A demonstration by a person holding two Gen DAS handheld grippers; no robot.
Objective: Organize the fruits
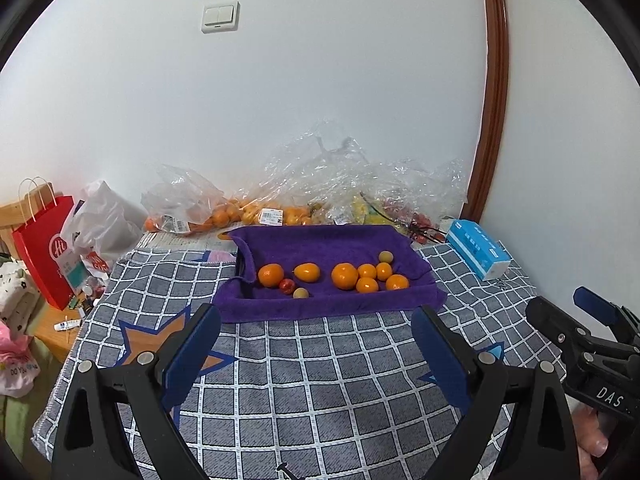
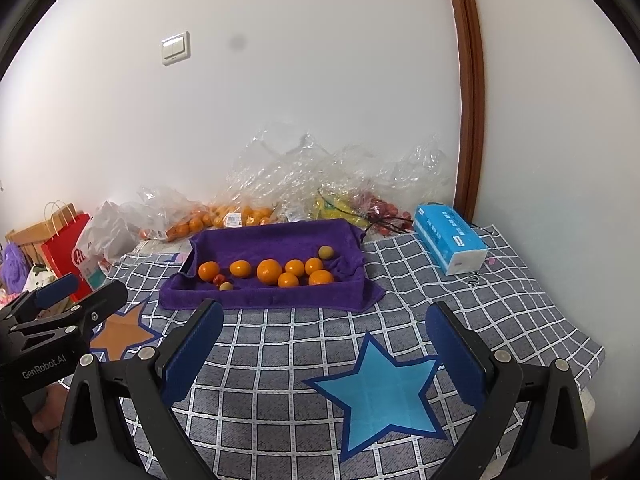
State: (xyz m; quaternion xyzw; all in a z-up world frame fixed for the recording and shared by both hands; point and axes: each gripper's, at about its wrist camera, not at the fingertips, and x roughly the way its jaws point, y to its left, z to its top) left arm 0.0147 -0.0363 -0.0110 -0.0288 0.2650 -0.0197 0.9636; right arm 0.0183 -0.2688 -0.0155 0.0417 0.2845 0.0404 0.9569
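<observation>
blue-padded, our left gripper (image 1: 316, 344) and right gripper (image 2: 324, 340) hovered spread wide and empty over the checked cloth (image 2: 280, 360), near its front edge. we saw the purple towel-lined tray (image 1: 320, 308) toward the cloth's back edge, holding oranges (image 1: 345, 276), a small red fruit (image 1: 287, 286) and two pale green ones.

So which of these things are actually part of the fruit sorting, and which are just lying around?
Part of the job:
- oranges
- small red fruit
- purple towel tray
- bagged fruit
- left gripper, right gripper, both open

Lying about:
- tissue box
- red bag
- checked cloth
</observation>
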